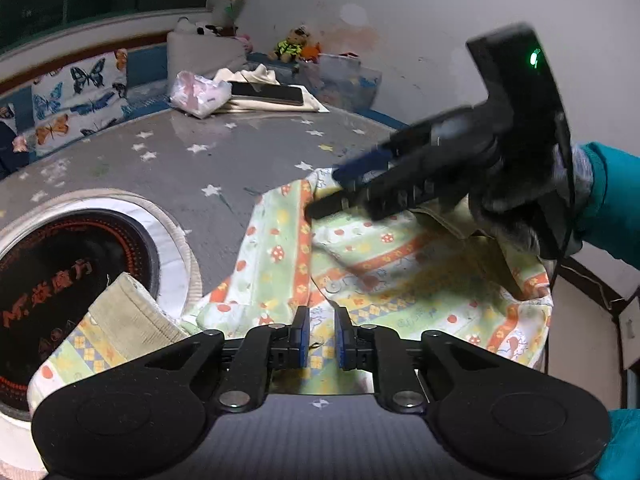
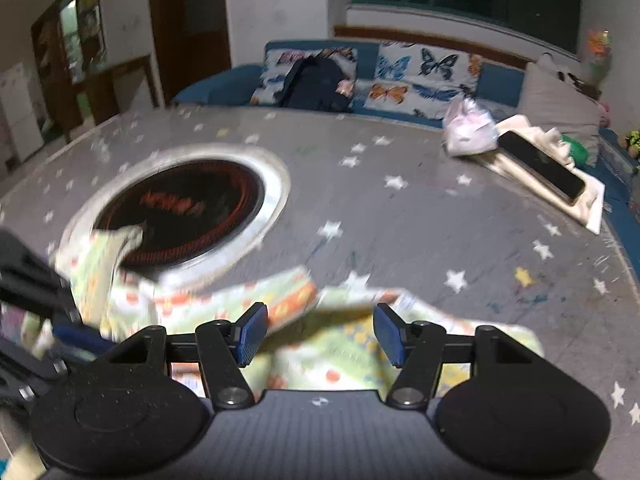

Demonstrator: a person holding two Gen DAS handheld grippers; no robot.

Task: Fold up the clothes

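Spreading ahead of both tools is the grey star-print table (image 2: 400,208), with a round black burner (image 2: 180,216) sunk into it ahead and to the left of the right gripper (image 2: 320,336). On the near edge, right under both tools, lies the garment (image 1: 400,272): a small printed piece in green, orange and yellow, rumpled and only partly laid out, one ribbed cuff (image 1: 128,312) flopped onto the burner rim.

From the left wrist view, the left gripper (image 1: 321,338) sits low over the cloth with its blue pads a narrow gap apart; cloth shows in that gap, but whether it is pinched I cannot tell. The right gripper, seen blurred across the garment's far side, and in its own view, stands wide with nothing between its pads, cloth just beneath.

The scene would fit either laying the garment flat for a fold or being partway through one. To do this well, I judge each tool should take a single layer close to an edge or seam, not a bunch of fabric. Thin knit like this will likely drag and wrinkle, so lifts should be low and even. The cuff on the burner is best drawn back onto the table.
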